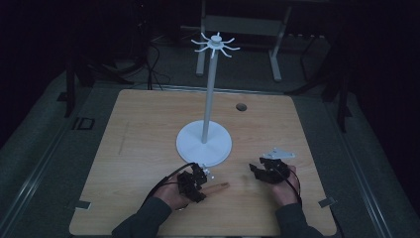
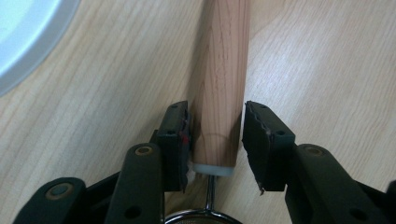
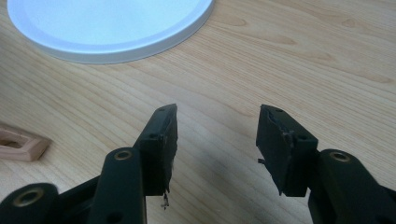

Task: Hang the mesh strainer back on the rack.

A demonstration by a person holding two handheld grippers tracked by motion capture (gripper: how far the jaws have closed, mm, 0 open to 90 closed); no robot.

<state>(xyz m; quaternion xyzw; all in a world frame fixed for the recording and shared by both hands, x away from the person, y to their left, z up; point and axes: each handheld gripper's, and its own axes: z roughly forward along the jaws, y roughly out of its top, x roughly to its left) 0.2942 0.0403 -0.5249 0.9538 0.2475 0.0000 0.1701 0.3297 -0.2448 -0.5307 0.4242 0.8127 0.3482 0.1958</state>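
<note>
Two grippers: our left gripper (image 2: 215,140) straddles the wooden handle (image 2: 219,88) lying on the desk (image 2: 327,70), not yet clamped; right gripper (image 3: 217,140) released. Next, we squeeze and lift.

A: What stands on the pale wooden table (image 1: 138,148)?

B: A white stand with a round, flat base (image 1: 204,143), near the table's middle. A slim white pole (image 1: 210,94) rises upright from the centre of that base.

A: And at the top of the pole?

B: A small white hub with curved hooks (image 1: 215,45) spreading out all around it.

A: Anything else near the stand?

B: A small dark round hole (image 1: 241,106) in the tabletop, behind the base and to its right. Beyond the table's far edge, behind the stand, a grey metal frame (image 1: 237,29) stands on a dark floor (image 1: 49,114).
</note>
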